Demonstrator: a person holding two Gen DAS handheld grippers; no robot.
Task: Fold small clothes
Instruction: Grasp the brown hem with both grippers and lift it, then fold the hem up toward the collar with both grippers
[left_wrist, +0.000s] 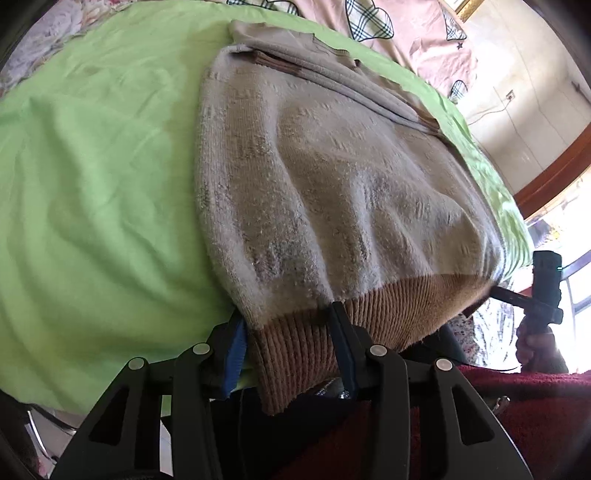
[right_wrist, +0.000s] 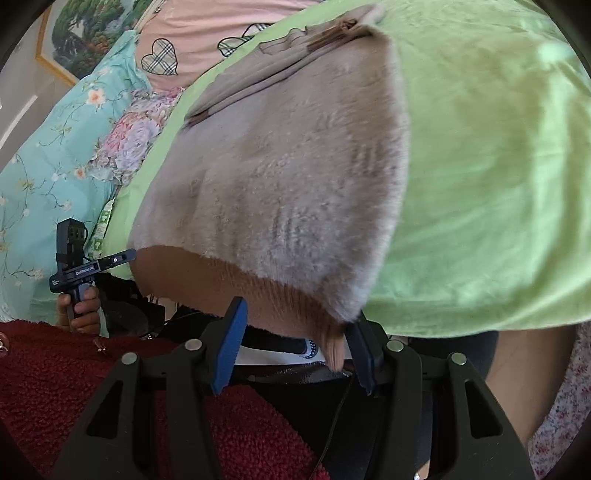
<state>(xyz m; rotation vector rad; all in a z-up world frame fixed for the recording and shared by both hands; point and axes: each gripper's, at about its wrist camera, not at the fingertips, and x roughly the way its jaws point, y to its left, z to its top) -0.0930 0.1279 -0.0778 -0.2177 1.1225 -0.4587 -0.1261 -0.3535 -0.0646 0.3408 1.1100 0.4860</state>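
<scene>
Left wrist and right wrist: both ends of a sweater hem in the jaws

Left wrist view: left gripper clamped on the brown ribbed hem of a beige knit sweater, blue-padded fingers pressed against either side of a bunched fold of ribbing. Straight ahead of the jaws, sweater body spread over a green sheet, sleeves folded across the far end. Off to the right of the jaws, other handheld gripper at the far hem corner, gripped by a hand. Below and behind the jaws, dark red fleece. Beyond the sheet, pink bedding with plaid hearts.

Right wrist view: right gripper with jaws fairly wide, hem corner hanging against the right-hand finger, left-hand pad standing apart from the cloth; firm pinch or mere contact cannot be told, edge blurred. Ahead of the jaws, sweater lying on the green sheet. Far left of the jaws, left gripper held in a hand. Beside it, floral turquoise bedding. Under the jaws, red fleece
</scene>
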